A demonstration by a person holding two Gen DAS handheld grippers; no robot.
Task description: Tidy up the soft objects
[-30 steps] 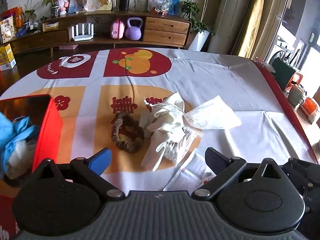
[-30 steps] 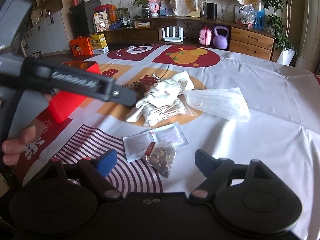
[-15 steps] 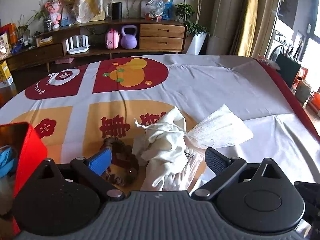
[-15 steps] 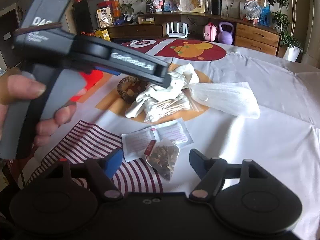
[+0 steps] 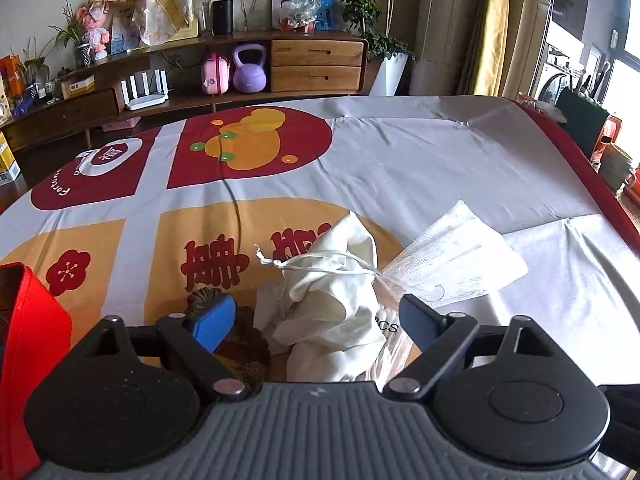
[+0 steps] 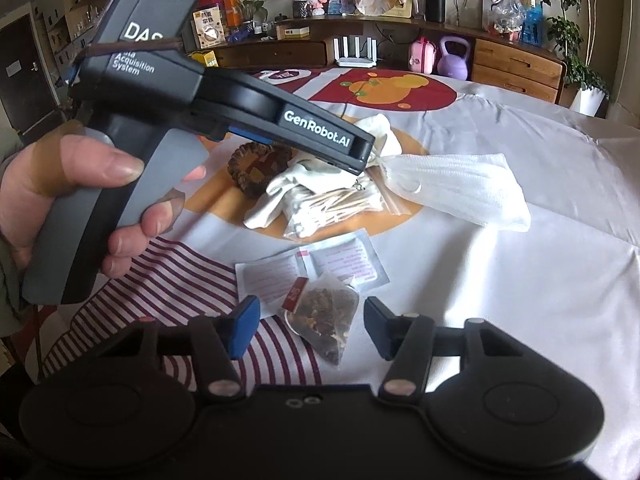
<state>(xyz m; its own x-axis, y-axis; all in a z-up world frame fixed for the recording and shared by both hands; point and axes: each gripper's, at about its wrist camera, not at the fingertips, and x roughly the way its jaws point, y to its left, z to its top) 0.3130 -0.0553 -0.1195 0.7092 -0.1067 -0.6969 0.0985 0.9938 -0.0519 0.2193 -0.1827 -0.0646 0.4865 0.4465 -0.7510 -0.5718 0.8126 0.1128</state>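
Jaws of our left gripper (image 5: pixel 316 322) have just been narrowing around the cloth bag (image 5: pixel 340 300), pads not yet pressing. Right gripper (image 6: pixel 310 330) has just been closing too, tea sachet (image 6: pixel 324 320) loose between its pads. Bag looks limp and light; we'd pinch its bunched neck at twelve o'clock. Scrunchie (image 5: pixel 240 340) sits at nine.

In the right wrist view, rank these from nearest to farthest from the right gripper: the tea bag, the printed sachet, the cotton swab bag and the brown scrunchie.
1. tea bag: between the open fingers of the right gripper, pads not touching it.
2. printed sachet: just beyond, partly under the tea bag.
3. cotton swab bag: further up the cloth, mid-table.
4. brown scrunchie: farthest, up left, under the left gripper.
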